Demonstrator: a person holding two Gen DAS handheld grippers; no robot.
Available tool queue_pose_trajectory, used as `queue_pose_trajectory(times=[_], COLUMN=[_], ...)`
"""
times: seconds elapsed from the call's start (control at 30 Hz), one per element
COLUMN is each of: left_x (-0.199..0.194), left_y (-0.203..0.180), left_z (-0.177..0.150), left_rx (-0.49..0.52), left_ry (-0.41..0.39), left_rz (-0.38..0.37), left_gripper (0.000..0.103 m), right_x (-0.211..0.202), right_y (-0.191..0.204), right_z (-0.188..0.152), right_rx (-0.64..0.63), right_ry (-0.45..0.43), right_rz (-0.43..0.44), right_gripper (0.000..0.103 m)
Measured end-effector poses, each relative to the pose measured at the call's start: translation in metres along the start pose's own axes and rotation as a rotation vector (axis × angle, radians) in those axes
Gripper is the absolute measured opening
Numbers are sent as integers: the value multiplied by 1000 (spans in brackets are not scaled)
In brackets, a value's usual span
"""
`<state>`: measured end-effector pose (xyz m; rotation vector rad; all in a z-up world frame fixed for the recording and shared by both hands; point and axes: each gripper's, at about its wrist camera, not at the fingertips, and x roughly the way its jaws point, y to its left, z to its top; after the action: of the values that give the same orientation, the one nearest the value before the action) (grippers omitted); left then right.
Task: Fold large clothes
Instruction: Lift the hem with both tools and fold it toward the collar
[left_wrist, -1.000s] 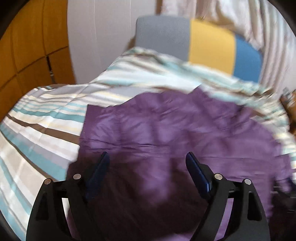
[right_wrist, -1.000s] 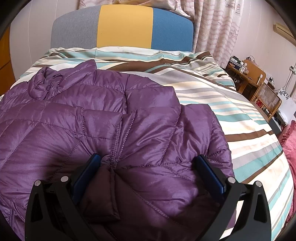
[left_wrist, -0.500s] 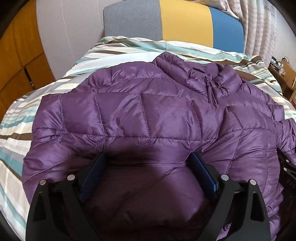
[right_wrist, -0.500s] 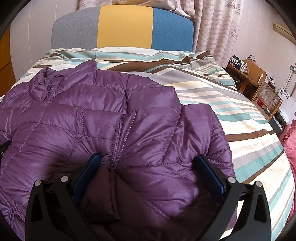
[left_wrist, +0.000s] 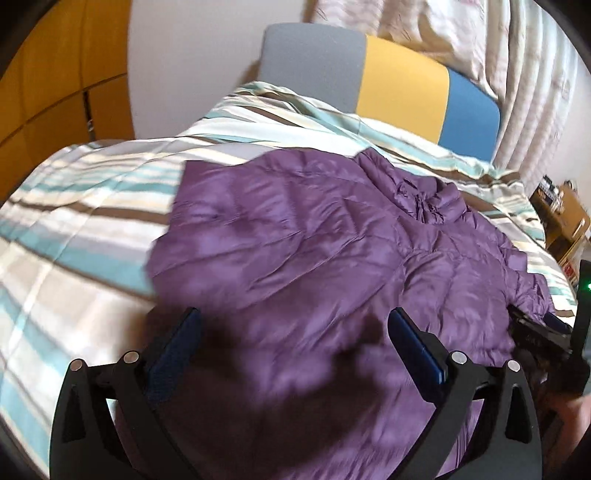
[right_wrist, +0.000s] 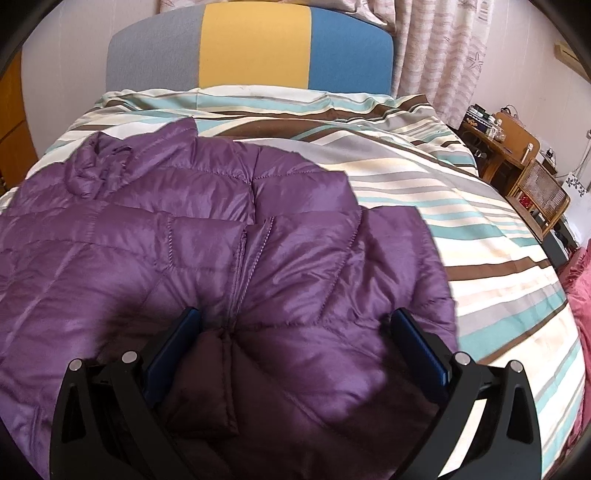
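A purple quilted puffer jacket (left_wrist: 314, 240) lies spread on the striped bed, collar toward the headboard. In the right wrist view the jacket (right_wrist: 184, 240) has a sleeve folded over its front. My left gripper (left_wrist: 295, 325) is open and empty, low over the jacket's near left part. My right gripper (right_wrist: 295, 325) is open and empty over the jacket's hem, its jaws wide apart on either side of the front seam. The right gripper also shows at the right edge of the left wrist view (left_wrist: 546, 332).
The striped duvet (right_wrist: 461, 206) covers the bed. A grey, yellow and blue headboard (right_wrist: 255, 48) stands at the far end. Wooden furniture (right_wrist: 517, 155) stands to the right of the bed, orange cabinets (left_wrist: 55, 81) to the left. Curtains (right_wrist: 436, 48) hang behind.
My left gripper has swung left and its view is blurred with motion; more bare duvet shows on its left. My right gripper has stayed still over the hem.
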<state>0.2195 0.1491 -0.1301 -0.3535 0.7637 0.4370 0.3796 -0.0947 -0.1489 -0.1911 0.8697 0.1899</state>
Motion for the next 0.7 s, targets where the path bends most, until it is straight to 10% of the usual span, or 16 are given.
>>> queue_pose_trajectory(times=[0.7], left_x=[-62], left_y=[47], left_z=[-93], left_rx=[96], left_ry=[26], left_rz=[-18], left_gripper=[100], right_x=[-112], right_y=[-30], right_z=[-95], right_rx=[-47], right_ry=[20], right_rz=[181], right_gripper=[101])
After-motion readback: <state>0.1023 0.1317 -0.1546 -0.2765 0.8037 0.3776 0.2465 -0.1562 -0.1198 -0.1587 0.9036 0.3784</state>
